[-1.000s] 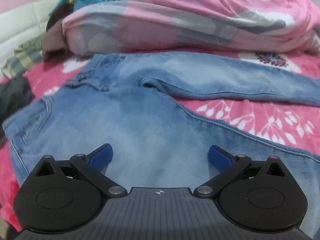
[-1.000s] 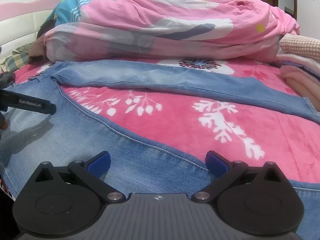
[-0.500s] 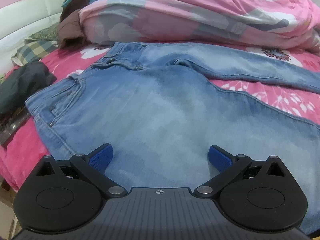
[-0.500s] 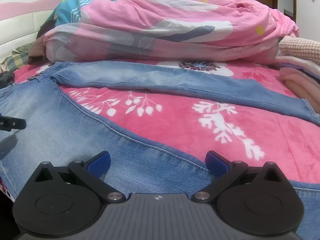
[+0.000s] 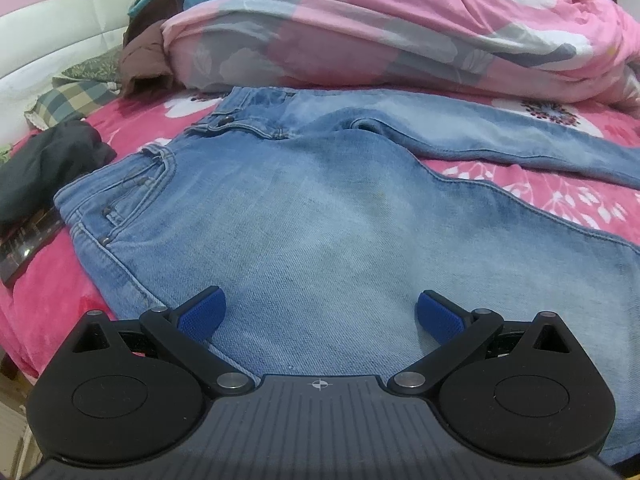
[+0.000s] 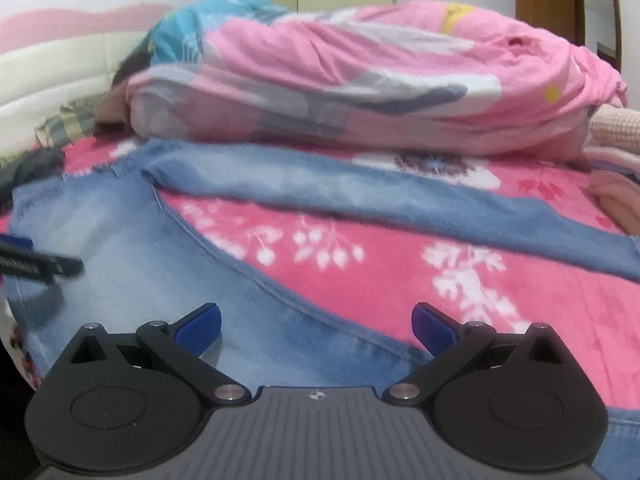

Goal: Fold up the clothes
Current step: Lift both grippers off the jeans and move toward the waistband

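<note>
A pair of light blue jeans (image 5: 320, 216) lies spread flat on the pink floral bedspread (image 5: 560, 196), waistband to the left, legs splayed apart to the right. My left gripper (image 5: 320, 314) is open and empty, low over the near thigh by the jeans' front edge. My right gripper (image 6: 316, 326) is open and empty over the near leg (image 6: 168, 264); the far leg (image 6: 360, 196) runs across behind it. The left gripper's tip (image 6: 36, 266) shows at the left edge of the right wrist view.
A bundled pink quilt (image 5: 400, 28) fills the back of the bed. A black garment (image 5: 48, 160) and a dark flat object (image 5: 28, 240) lie at the left edge, with checked pillows (image 5: 68, 100) behind. Folded pink cloth (image 6: 616, 200) lies at the far right.
My left gripper has pulled back toward the near edge and turned, bringing the waistband and pocket into view. My right gripper has shifted; its view is blurred and the left gripper's tip reappears at its left.
</note>
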### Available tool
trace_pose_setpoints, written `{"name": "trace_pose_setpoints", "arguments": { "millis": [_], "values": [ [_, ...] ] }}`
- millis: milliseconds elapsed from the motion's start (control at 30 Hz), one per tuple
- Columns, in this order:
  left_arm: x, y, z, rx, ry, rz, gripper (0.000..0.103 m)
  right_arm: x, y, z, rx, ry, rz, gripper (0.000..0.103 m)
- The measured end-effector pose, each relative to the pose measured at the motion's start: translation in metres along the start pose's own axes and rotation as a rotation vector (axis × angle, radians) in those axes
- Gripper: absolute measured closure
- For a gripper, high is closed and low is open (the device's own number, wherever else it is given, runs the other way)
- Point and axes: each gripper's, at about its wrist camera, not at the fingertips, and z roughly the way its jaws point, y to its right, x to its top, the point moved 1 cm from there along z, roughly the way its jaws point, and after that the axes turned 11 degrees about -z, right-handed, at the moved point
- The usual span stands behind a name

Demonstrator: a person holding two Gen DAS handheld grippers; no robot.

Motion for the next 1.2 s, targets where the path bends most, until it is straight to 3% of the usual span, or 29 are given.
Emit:
{"name": "trace_pose_setpoints", "arguments": {
  "millis": [100,400,500,633,767,967,1100,1200],
  "values": [
    [-0.001,-0.001,0.0,-0.005,0.003,-0.002,0.0,-0.021,0.011,-0.011,-0.006,-0.01,0.025,0.0],
    [-0.001,-0.002,0.0,-0.01,0.013,-0.006,0.0,-0.074,0.047,-0.083,-0.106,-0.16,0.019,0.0],
    [-0.001,-0.001,0.0,-0.006,0.011,-0.01,0.0,-0.07,0.062,-0.098,-0.129,-0.124,0.095,0.0],
    [0.0,0.0,0.0,-0.001,0.002,-0.014,0.0,-0.057,0.075,-0.093,-0.144,-0.055,0.115,0.0],
    [0.001,-0.001,0.0,-0.001,-0.003,-0.022,0.0,-0.066,0.086,-0.076,-0.186,-0.101,0.081,0.0],
    [0.001,-0.001,0.001,0.0,-0.001,-0.025,0.0,-0.103,0.122,-0.104,-0.255,-0.187,0.156,0.0],
    [0.001,0.0,0.001,0.003,-0.001,-0.024,0.0,-0.113,0.128,-0.121,-0.367,-0.249,0.094,0.0],
    [0.001,0.001,0.001,0.006,-0.001,-0.023,0.0,-0.116,0.142,-0.131,-0.413,-0.258,0.197,0.0]
  ]
}}
